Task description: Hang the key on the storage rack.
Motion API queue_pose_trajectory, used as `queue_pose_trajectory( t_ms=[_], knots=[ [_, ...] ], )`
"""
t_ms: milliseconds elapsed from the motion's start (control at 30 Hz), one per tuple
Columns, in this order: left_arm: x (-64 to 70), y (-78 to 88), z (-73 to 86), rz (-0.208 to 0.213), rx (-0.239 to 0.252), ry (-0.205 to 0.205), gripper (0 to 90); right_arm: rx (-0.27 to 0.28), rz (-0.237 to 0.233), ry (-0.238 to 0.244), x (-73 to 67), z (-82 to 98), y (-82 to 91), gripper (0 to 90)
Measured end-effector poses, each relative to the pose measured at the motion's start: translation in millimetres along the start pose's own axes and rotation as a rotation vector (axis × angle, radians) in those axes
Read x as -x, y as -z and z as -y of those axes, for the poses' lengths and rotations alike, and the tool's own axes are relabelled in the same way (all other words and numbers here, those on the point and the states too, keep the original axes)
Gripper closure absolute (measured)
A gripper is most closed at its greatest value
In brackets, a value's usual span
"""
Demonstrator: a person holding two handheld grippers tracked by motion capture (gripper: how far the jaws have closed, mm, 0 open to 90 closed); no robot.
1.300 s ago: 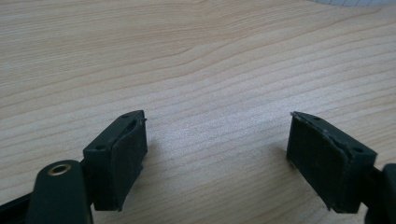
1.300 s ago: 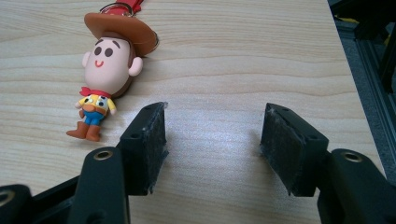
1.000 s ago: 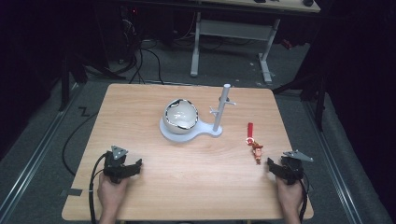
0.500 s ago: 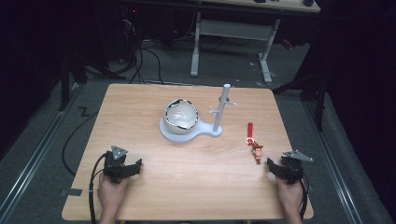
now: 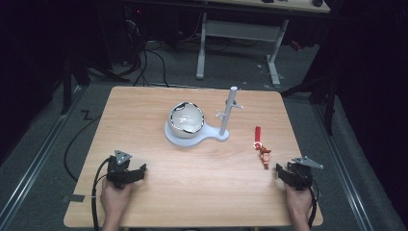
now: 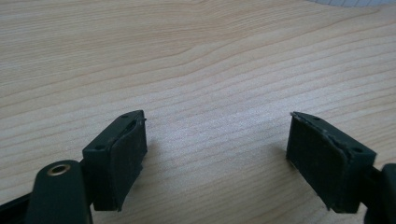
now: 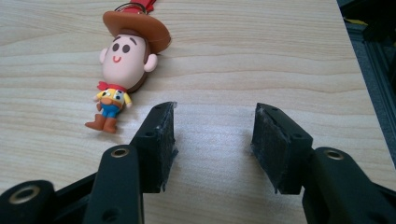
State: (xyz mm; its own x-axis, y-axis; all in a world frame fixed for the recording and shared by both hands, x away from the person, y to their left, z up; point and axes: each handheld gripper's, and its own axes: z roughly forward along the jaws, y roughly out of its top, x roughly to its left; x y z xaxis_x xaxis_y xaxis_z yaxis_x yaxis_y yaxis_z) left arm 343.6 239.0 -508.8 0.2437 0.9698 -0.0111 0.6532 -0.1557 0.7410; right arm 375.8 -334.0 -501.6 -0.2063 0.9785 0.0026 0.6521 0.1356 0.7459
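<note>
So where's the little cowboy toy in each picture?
High view: the cowboy keychain lies at the table's right side, just ahead of the right gripper.
Left gripper view: bare wooden table between open jaws.
Right gripper view: the cowboy keychain lies upper left, beyond the left jaw.
Shared landmark: the wooden table's grain.

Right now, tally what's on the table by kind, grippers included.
Grippers: 2, left and right
Keychain figure: 1
Bowl: 1
Stand with pegs: 1
Total: 5
</note>
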Motion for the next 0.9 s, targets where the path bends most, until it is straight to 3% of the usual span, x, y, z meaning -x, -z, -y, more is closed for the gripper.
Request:
queue_pose_trajectory(
  t_ms=[433,900],
  knots=[
    [0.0,0.0,0.0,0.0,0.0,0.0,20.6,0.033,-0.017,0.014,-2.4,1.7,6.4,50.4],
    [-0.1,0.0,0.0,0.0,0.0,0.0,20.5,0.068,-0.081,0.004,-14.4,-8.6,12.4,52.3]
  ],
)
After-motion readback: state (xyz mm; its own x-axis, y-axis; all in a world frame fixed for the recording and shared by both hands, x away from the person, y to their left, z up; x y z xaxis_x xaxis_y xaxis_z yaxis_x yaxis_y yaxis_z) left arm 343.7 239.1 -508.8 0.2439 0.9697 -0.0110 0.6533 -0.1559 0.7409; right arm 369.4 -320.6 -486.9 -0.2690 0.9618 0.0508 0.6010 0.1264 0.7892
